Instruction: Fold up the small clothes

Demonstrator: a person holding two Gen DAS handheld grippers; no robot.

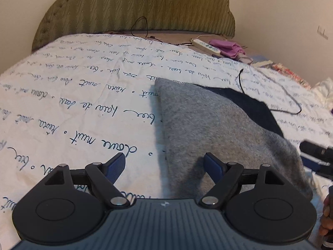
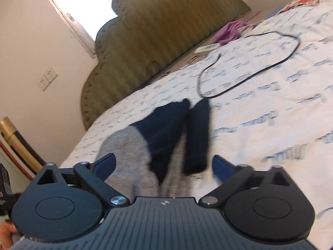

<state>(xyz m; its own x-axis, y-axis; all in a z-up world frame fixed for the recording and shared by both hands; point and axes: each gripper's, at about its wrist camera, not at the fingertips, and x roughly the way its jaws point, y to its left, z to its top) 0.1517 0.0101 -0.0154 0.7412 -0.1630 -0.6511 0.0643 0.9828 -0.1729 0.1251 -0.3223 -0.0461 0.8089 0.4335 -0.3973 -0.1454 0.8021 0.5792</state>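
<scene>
The sock [image 1: 208, 125] is lying flat on the bedsheet [image 1: 72, 104], grey foot near you, dark cuff pointing toward the headboard [image 1: 133, 6]. You are holding both the left gripper [image 1: 164, 164] and the right gripper [image 2: 164, 164] spread wide, gripping nothing. Be pinching the near grey edge squarely, one gripper per corner, while avoiding the cable [image 1: 270, 95].

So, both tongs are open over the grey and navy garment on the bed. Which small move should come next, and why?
Probably lower the left tongs and close them on the near left edge of the grey and navy garment. They stand open astride that edge, and the right tongs are open too, so nothing is gripped yet.
</scene>
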